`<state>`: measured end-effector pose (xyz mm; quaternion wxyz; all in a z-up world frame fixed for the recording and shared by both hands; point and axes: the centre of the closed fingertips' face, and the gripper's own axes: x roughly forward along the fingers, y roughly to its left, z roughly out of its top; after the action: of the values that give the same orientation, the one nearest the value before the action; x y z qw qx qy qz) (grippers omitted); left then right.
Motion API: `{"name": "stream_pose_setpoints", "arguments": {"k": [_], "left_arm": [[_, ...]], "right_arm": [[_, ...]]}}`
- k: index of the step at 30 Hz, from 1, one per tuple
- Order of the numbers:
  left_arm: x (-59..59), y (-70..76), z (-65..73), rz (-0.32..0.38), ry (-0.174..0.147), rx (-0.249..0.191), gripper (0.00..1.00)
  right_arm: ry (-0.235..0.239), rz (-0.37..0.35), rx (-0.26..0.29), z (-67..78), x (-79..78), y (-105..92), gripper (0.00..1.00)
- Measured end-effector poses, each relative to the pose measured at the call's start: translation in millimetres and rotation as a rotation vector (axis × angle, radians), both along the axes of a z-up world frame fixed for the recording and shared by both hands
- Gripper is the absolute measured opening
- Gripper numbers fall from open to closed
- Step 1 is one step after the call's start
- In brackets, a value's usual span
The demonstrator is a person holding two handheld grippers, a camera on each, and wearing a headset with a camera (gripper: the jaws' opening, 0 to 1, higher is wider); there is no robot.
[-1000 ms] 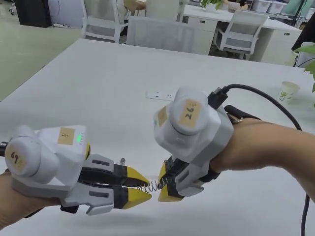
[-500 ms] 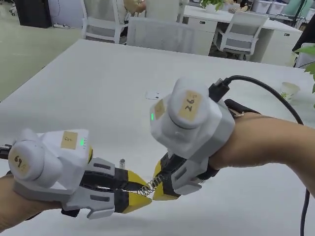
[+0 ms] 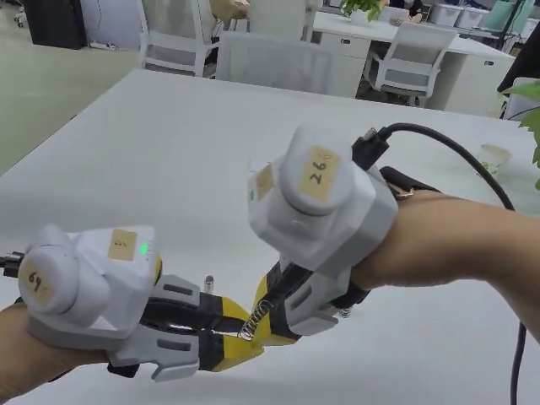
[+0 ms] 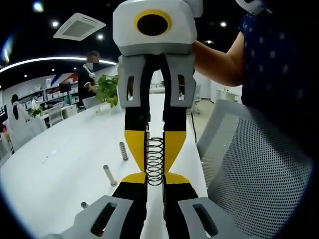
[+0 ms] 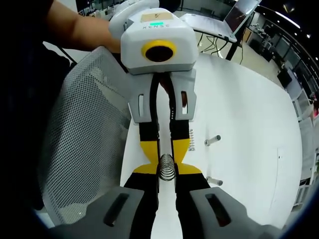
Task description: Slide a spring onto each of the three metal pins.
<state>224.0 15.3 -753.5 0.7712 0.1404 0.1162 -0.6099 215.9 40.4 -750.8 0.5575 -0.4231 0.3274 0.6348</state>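
Observation:
A small steel spring (image 3: 253, 319) spans between my two grippers, which face each other tip to tip just above the white table (image 3: 169, 152). My left gripper (image 3: 237, 339) is shut on its lower end. The upper end is pinched by my shut right gripper (image 3: 268, 315). The left gripper view shows the spring (image 4: 155, 160) running from my own tips (image 4: 155, 179) up into the right gripper (image 4: 155, 142). Three short metal pins (image 4: 122, 151) (image 4: 108, 175) (image 4: 83, 204) stand on the table beside it. In the right gripper view the spring (image 5: 167, 167) appears end-on, between my own tips (image 5: 167, 173).
Another spring (image 5: 191, 137) lies on the table near two pins (image 5: 213, 140) (image 5: 214, 181). One pin (image 3: 208, 283) stands just behind the left gripper. A paper cup (image 3: 494, 156) sits far right. A black cable (image 3: 456, 152) trails from the right gripper. A mesh chair (image 4: 259, 164) is close by.
The right gripper has moved left and down toward the left gripper. The spring between them has shortened and now stands steeper.

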Motion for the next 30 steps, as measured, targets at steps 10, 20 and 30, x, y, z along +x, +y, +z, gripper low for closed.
{"name": "stream_pose_setpoints", "arguments": {"k": [10,20,30], "left_arm": [[-0.2,0.3,0.3,0.001,0.004,-0.013,0.03],[0.9,0.9,-0.7,0.006,0.006,-0.015,0.03],[1.8,2.6,-4.2,0.012,0.010,-0.001,0.07]], "right_arm": [[-0.008,0.006,-0.004,3.8,-1.4,2.7,0.09],[-0.010,0.017,-0.005,4.4,-1.4,6.6,0.09],[-0.016,0.019,-0.011,4.0,2.1,5.4,0.09]]}}
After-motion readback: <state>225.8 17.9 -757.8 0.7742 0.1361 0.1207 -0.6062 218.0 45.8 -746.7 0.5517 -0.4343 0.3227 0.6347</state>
